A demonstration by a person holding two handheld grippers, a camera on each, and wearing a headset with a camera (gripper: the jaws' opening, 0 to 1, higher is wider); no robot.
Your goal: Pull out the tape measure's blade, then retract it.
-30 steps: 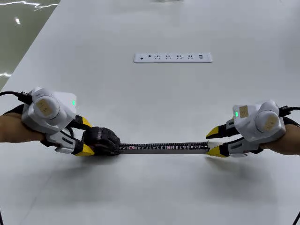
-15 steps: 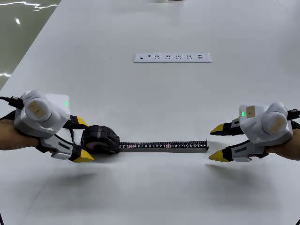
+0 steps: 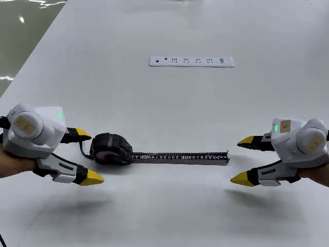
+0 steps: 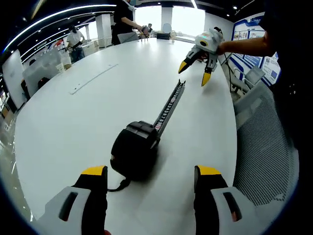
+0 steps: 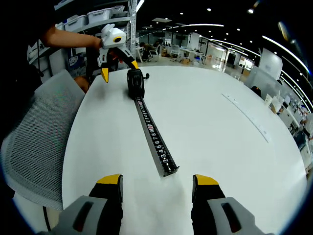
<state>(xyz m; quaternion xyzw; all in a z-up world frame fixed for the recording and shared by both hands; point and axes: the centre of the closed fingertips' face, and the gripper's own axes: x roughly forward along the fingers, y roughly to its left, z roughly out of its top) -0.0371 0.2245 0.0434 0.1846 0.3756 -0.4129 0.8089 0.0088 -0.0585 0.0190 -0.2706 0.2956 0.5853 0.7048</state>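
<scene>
Just released: left gripper (image 3: pixel 88 156) off tape measure (image 3: pixel 110 149), withdrawn toward 9 o'clock; right gripper (image 3: pixel 242 159) off blade (image 3: pixel 180 156) tip, withdrawn toward 3 o'clock. Both spread at jaws, empty. Means pull-out likely complete, retraction outstanding. Black rounded body resting on table (image 3: pixel 180 103) between grippers, dark numbered blade flat toward 3 o'clock.

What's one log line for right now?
left gripper: open, beside tape measure | right gripper: open, beyond blade tip | blade: out, flat on table
</scene>
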